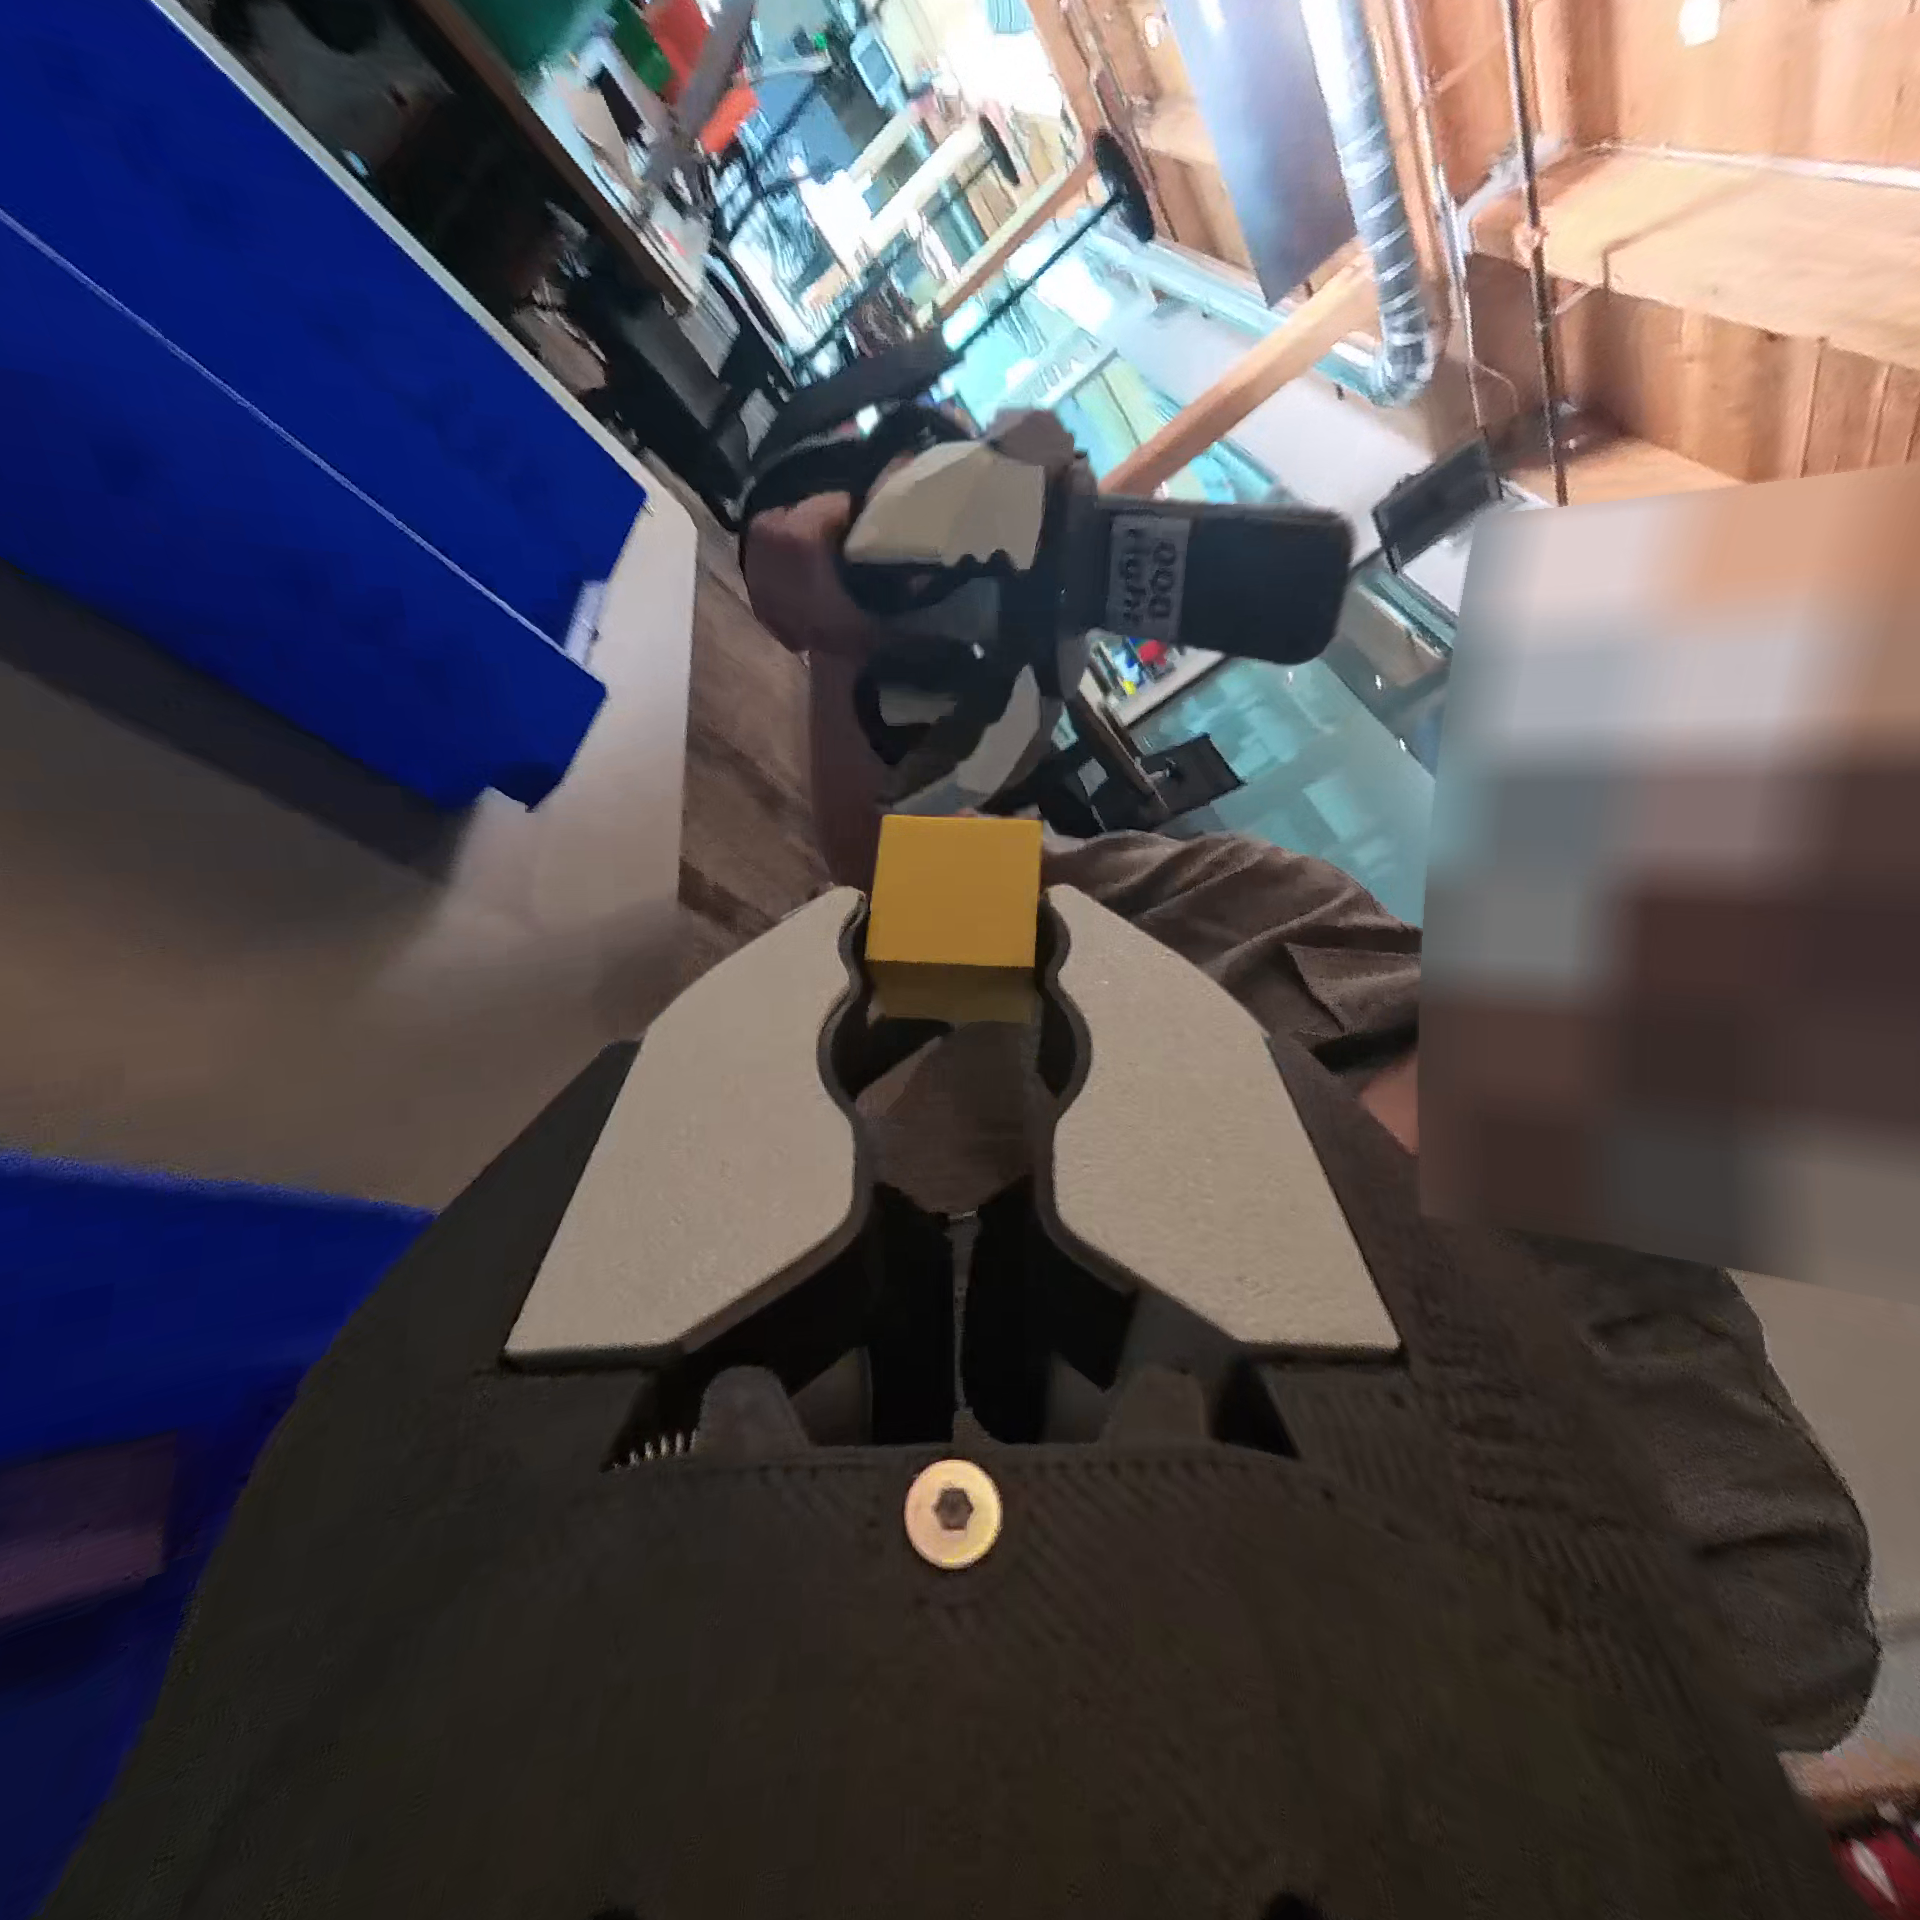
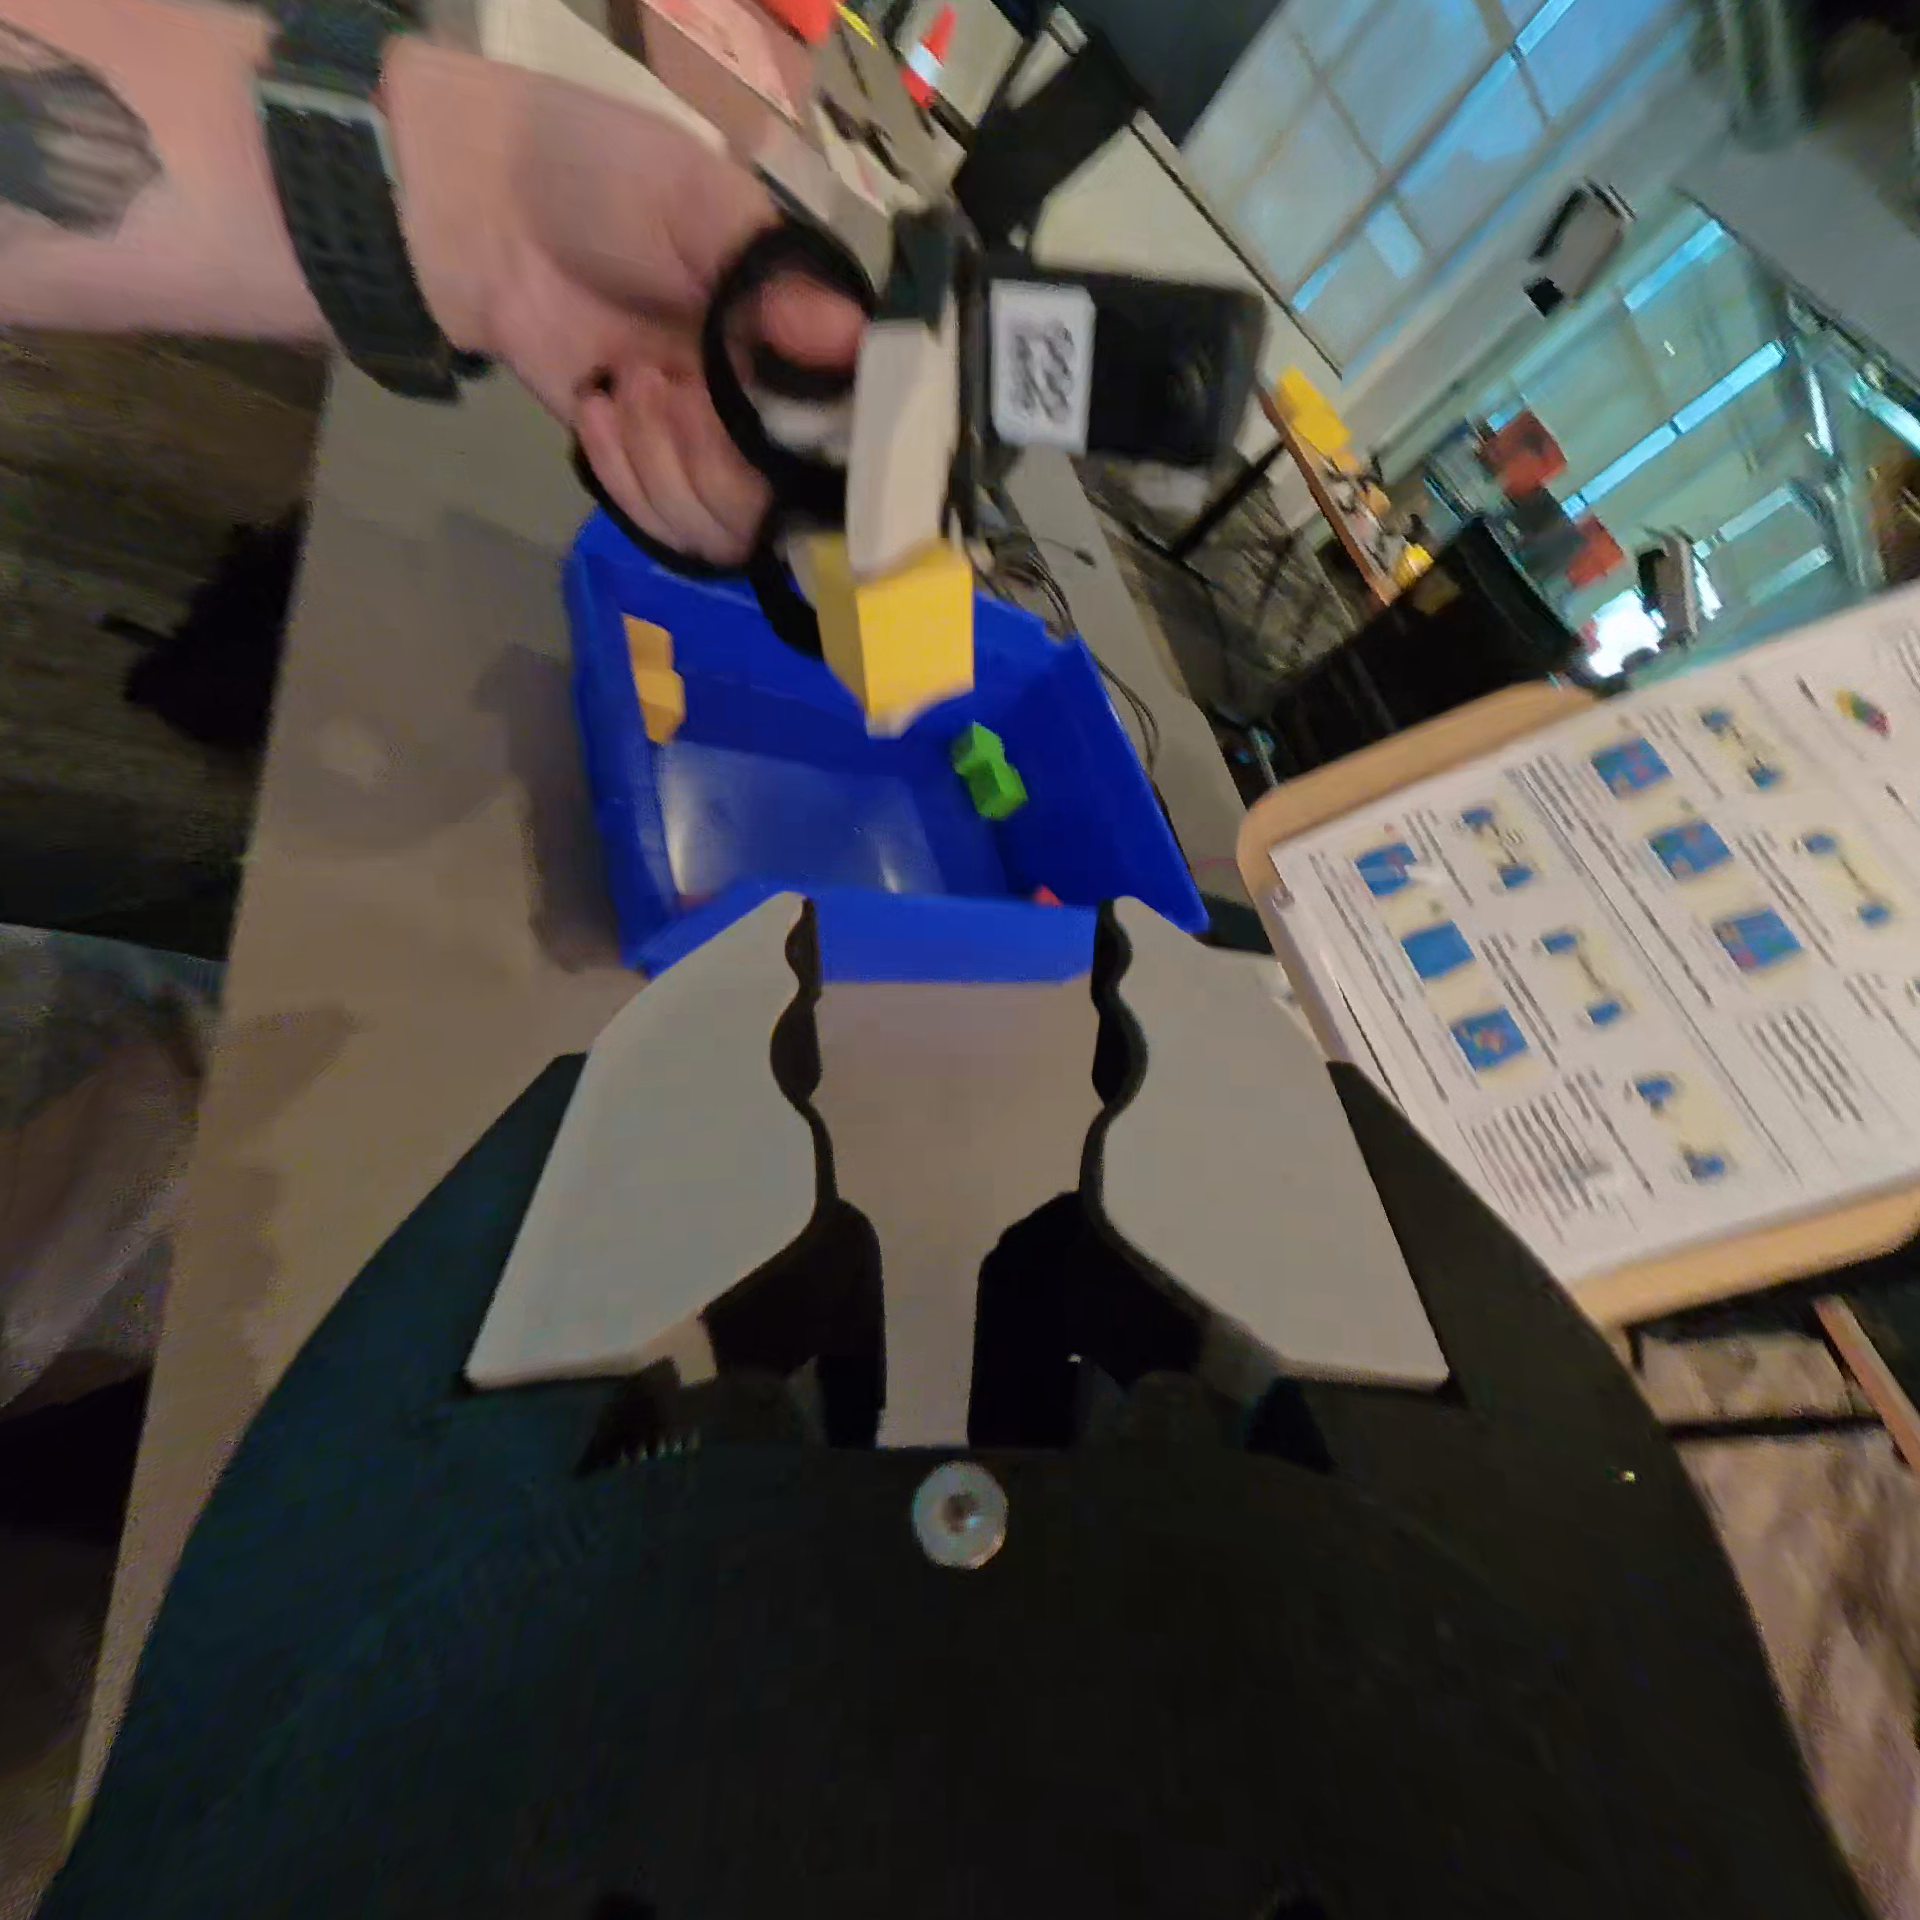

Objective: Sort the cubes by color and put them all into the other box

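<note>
My left gripper [image 1: 954,920] is shut on a yellow block [image 1: 954,902], held between its fingertips and lifted off the table. The right wrist view shows the same gripper [image 2: 904,561] and yellow block [image 2: 902,644] in a person's hand, hanging over a blue bin [image 2: 914,935]. In the bin lie an orange block [image 2: 655,675] and a green block [image 2: 987,771]. My right gripper [image 2: 951,925] is open and empty, low over the grey table [image 2: 395,831], just short of the bin's near wall. It also shows farther off in the left wrist view [image 1: 977,613].
Blue bins [image 1: 260,499] stand on the table at the left of the left wrist view. A printed sheet on a light wooden board [image 2: 1621,977] lies right of the blue bin. A person's forearm with a wristwatch [image 2: 343,229] crosses the upper left. Workshop shelves and windows are behind.
</note>
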Demonstrator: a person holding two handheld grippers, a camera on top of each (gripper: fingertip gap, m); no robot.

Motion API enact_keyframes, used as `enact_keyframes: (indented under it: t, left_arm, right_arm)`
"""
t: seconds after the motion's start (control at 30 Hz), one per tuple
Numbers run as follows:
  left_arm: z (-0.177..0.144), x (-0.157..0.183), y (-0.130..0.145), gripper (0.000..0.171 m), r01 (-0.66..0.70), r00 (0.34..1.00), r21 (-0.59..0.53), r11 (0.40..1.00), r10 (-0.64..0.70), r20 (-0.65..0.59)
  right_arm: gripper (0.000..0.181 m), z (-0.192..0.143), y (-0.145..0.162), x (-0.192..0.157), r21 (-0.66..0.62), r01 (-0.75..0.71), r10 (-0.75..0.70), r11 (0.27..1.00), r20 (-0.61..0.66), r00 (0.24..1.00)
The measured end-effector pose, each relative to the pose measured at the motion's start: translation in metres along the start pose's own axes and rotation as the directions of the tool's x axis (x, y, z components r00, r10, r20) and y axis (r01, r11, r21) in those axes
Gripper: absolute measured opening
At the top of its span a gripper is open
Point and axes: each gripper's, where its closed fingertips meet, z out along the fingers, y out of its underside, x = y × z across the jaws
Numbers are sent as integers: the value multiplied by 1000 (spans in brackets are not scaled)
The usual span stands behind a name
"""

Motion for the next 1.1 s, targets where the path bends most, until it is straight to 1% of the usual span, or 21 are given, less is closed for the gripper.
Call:
enact_keyframes:
  t: [0.1, 0.23, 0.4, 0.47, 0.53, 0.67, 0.73, 0.8, 0.87, 0.93, 1.0, 1.03, 1.1]
  left_arm:
    - [17, 10, 11, 30, 7, 997, -63, 998, -12, -74]
    - [31, 15, 23, 30, 8, 993, -148, 989, -26, -117]
    - [39, 20, 30, 30, -4, 990, -209, 978, -26, -137]
    - [39, 21, 30, 30, -3, 990, -213, 977, -28, -141]
    - [39, 22, 29, 30, -5, 989, -221, 975, -28, -146]
    - [38, 21, 30, 30, -3, 987, -244, 970, -36, -155]
    - [39, 21, 27, 30, -4, 987, -231, 973, -34, -160]
    - [39, 20, 20, 31, -7, 986, -189, 982, -25, -167]
    - [37, 20, 10, 40, -9, 985, -127, 992, -13, -171]
    - [32, 17, 0, 46, -17, 989, -71, 997, 7, -146]
    - [25, 9, -10, 49, -32, 996, -12, 999, 31, -81]
    - [20, 4, -14, 51, -47, 999, 19, 999, 48, -27]
    - [7, -8, -22, 49, -91, 991, 77, 993, 82, 105]
  right_arm:
    - [52, 12, -21, -16, 37, 38, -41, 999, 84, 996]
    - [52, 21, -35, -30, 57, 48, -56, 997, 152, 987]
    - [48, 25, -39, -38, 48, 46, -55, 998, 189, 980]
    - [40, 24, -40, -41, 48, 41, -50, 998, 207, 977]
    - [29, 24, -41, -46, 48, 43, -53, 998, 236, 970]
    - [28, 24, -40, -47, 41, 28, -38, 999, 251, 967]
    - [28, 23, -39, -44, 36, 26, -34, 999, 241, 970]
    - [28, 22, -38, -42, 34, 22, -29, 999, 236, 971]
    - [28, 21, -34, -40, 28, 15, -22, 999, 230, 973]
    - [28, 19, -30, -37, 14, 14, -16, 1000, 222, 975]
    - [28, 12, -23, -30, -5, 14, -12, 1000, 202, 979]
    - [28, 7, -19, -24, -17, 8, -4, 1000, 189, 982]
    - [28, -7, -4, -6, -62, -14, 24, 998, 153, 988]
